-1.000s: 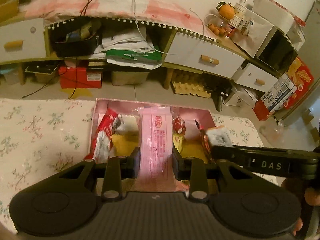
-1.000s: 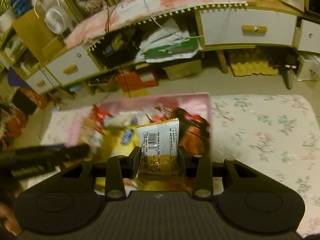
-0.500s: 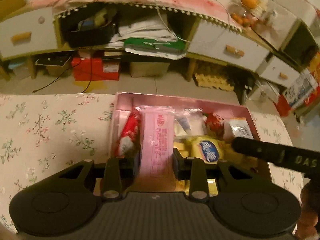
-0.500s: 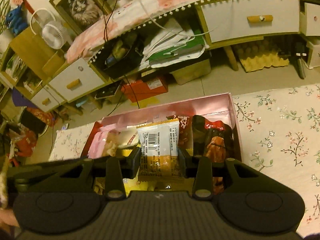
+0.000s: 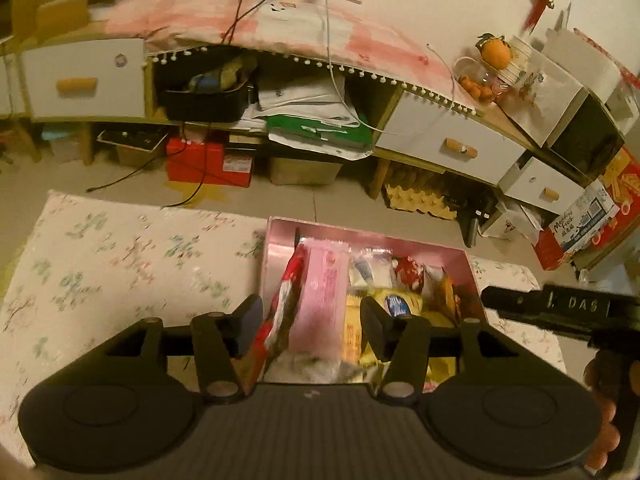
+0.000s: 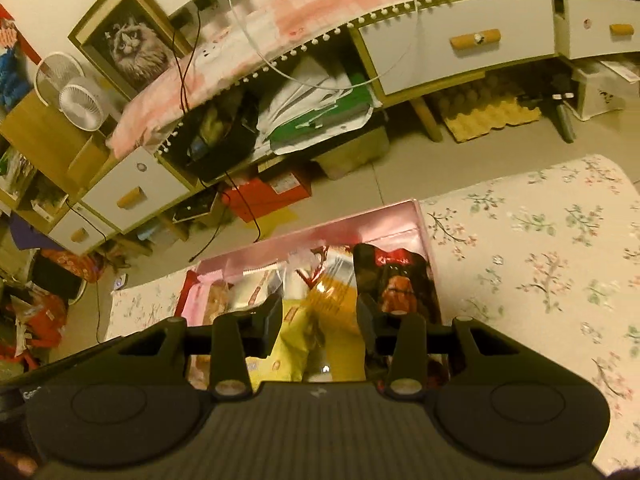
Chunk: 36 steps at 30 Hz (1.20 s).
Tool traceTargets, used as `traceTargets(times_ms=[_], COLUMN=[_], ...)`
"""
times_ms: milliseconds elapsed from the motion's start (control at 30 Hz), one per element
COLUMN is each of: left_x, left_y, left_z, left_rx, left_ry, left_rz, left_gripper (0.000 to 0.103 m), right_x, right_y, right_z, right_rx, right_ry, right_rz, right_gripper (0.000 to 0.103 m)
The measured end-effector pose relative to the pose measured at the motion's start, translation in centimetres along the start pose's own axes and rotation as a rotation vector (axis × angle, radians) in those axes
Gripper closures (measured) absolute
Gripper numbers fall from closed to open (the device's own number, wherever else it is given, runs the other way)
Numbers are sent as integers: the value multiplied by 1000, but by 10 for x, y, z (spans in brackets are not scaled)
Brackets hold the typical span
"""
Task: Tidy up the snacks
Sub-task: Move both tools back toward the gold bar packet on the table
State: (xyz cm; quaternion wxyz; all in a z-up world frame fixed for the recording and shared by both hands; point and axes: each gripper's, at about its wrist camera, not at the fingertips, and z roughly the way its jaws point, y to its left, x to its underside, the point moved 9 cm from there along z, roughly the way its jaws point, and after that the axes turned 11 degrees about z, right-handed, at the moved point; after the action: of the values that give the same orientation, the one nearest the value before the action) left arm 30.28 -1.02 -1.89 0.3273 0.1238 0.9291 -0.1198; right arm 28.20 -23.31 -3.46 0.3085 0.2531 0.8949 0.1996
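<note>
Both claws hang spread and empty over a pink box [image 5: 280, 236] of snacks on a floral-covered surface [image 5: 120, 264]. The left claw [image 5: 312, 322] points down at the box's left end, fingers apart either side of an upright pink packet [image 5: 324, 300] and a red-and-white wrapper [image 5: 286, 300], gripping neither. The right claw [image 6: 320, 320] hovers over the right end, fingers wide around a yellow-orange packet [image 6: 336, 300], with a dark red bag [image 6: 394, 280] against the box's right wall.

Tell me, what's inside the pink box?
The pink box holds snack packets standing in a row: a red one, a pink one, yellow ones and a dark one. Whatever lies underneath is covered.
</note>
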Motion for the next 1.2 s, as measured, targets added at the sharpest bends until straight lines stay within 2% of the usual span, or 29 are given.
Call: traceTargets(times_ms=[367,533,633,800,1033,1200], left_x=[48,71,90,125,155,176], left_y=[-28,-39,-42,-39,-32,-37], left_z=[-41,-51,-47,-32,-10,10], left_rx=[42,34,10,-11,-26,-44], left_ry=[55,68,100,182,273,331], left_rz=[-22,1,32,72,85,108], left_gripper=[41,35,34,34,34,34], right_x=[29,50,68,85,100,118], right_y=[14,20,19,15,1,-8], right_z=[-64,-78,-72,-59,-57,-46], right_rx=[42,50,30,77,123,164], right_ry=[0,10,45,84,109,176], right_rz=[-70,-105,-105,-161,-200,-239], right_gripper=[60,57,56,56,56,56])
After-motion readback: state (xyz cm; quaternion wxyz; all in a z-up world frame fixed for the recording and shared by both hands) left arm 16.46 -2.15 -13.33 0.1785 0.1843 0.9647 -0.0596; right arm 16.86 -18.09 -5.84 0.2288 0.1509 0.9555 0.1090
